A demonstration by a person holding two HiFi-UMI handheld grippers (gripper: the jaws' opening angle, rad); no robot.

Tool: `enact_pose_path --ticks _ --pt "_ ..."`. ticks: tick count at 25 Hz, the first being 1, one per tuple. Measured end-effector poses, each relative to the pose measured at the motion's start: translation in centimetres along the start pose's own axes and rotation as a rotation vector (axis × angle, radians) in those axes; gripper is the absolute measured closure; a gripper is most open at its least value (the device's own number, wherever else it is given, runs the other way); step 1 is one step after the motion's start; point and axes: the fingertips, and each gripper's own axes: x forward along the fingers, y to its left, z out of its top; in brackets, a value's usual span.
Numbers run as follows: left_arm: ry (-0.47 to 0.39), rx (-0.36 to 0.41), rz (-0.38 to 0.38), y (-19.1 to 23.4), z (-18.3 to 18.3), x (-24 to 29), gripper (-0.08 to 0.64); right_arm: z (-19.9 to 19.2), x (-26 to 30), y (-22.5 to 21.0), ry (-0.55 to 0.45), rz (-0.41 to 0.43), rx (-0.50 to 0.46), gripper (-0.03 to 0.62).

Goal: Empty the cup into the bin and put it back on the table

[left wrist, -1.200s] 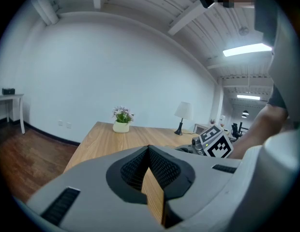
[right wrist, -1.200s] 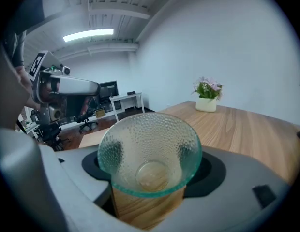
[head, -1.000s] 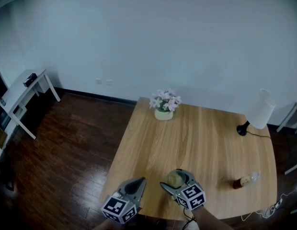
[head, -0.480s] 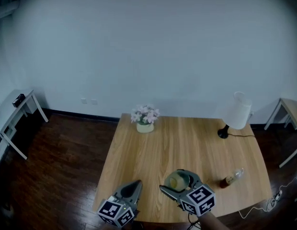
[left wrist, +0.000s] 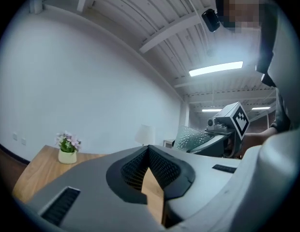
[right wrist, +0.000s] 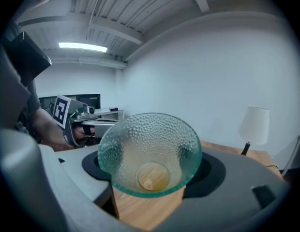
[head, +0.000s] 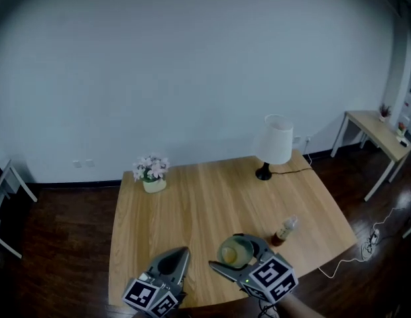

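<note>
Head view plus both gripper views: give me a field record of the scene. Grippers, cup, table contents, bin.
right gripper: closed on the cup, near the table's front edge
cup: textured greenish glass, mouth facing the right gripper's camera; yellowish at the base, contents unclear
left gripper: jaws together, nothing between them
table: light wood
on table: flower pot at far left, lamp at far right, bottle lying at right
bin: not in view

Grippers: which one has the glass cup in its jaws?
The right gripper: the glass cup is clamped between its jaws, mouth toward its camera. The left gripper has its jaws together and empty.
</note>
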Motion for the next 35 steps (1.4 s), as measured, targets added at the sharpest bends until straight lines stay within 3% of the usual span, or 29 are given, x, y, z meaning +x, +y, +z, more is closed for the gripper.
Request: enact_pose_path --ticks 4,7,12,17,22,30,35 --pt "-0.016 0.027 -0.071 -2.9 0.3 0.8 0.555 -0.6 -3.1 -0.2 0.012 -0.043 0.002 0.192" --pt "-0.022 0.066 -0.181 -4.8 -0.3 0.9 0.555 -1.1 -4.7 0.1 -0.017 -0.098 0.031 0.192" --pt "-0.066 0.064 -0.331 -6.0 -0.1 1.4 0.555 -2.2 -7.4 0.3 -0.028 -0.26 0.073 0.192" --pt "-0.14 0.082 -0.57 -9.1 1.9 0.1 0.555 -3.0 -11.1 2.5 -0.037 -0.437 0.154 0.192" --pt "-0.174 0.039 -0.741 -12.6 2.0 -0.8 0.555 -6.0 -15.4 5.6 0.015 -0.609 0.202 0.192" --pt "-0.128 -0.059 -1.007 -23.4 -0.9 -2.8 0.555 -11.8 -26.0 10.6 0.024 -0.892 0.342 0.192" --pt "-0.091 -0.061 -1.202 -32.4 -2.8 -6.2 0.555 -15.8 -34.1 15.2 -0.001 -1.08 0.434 0.192"
